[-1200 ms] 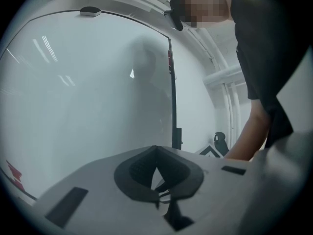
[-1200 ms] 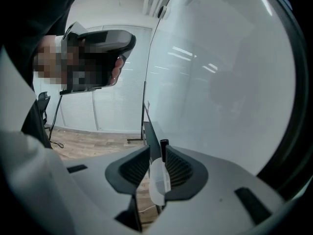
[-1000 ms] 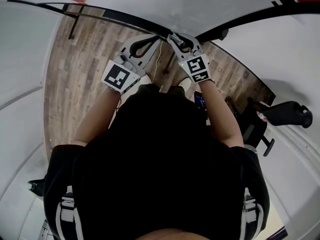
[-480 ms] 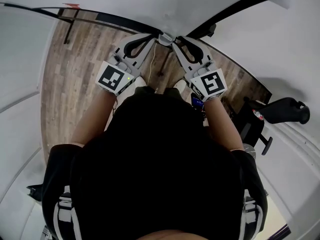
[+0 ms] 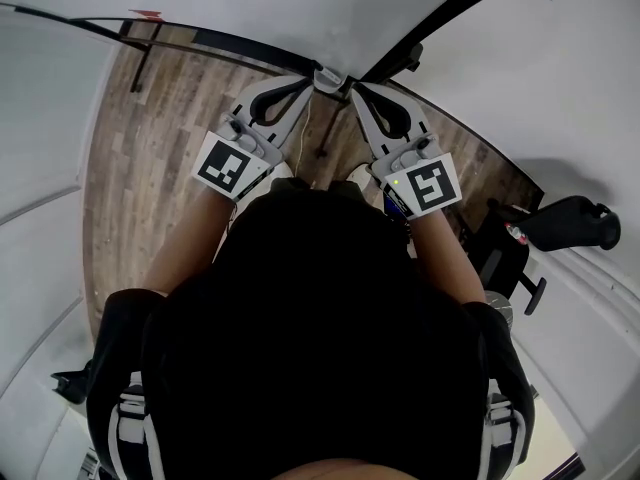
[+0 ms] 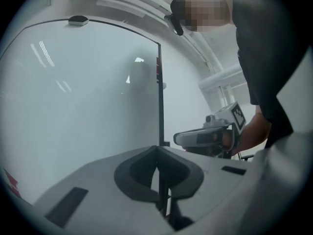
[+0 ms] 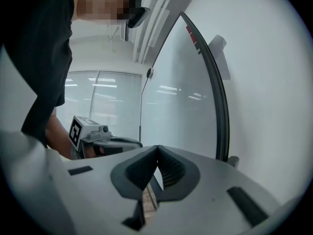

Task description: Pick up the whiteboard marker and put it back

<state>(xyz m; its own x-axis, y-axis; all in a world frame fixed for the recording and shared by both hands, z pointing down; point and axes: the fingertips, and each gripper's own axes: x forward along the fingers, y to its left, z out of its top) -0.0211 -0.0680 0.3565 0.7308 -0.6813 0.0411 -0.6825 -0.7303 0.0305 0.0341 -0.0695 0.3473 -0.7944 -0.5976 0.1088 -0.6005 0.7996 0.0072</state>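
Right gripper [image 5: 356, 91], risen beside the left gripper [image 5: 306, 81] at the whiteboard [image 6: 83, 97], closes its jaws on nothing; left jaws pressed together; marker unseen, probably already returned.

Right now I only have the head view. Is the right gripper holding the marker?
Observer: No. The right gripper has its jaws closing, tips almost meeting, with nothing between them.
Operator: Left one?
Observer: The left gripper has its jaws together, and it is empty too.
Operator: Any marker ahead of them?
Observer: None that I can see. The left gripper view shows a whiteboard with only a small dark object on its top edge.
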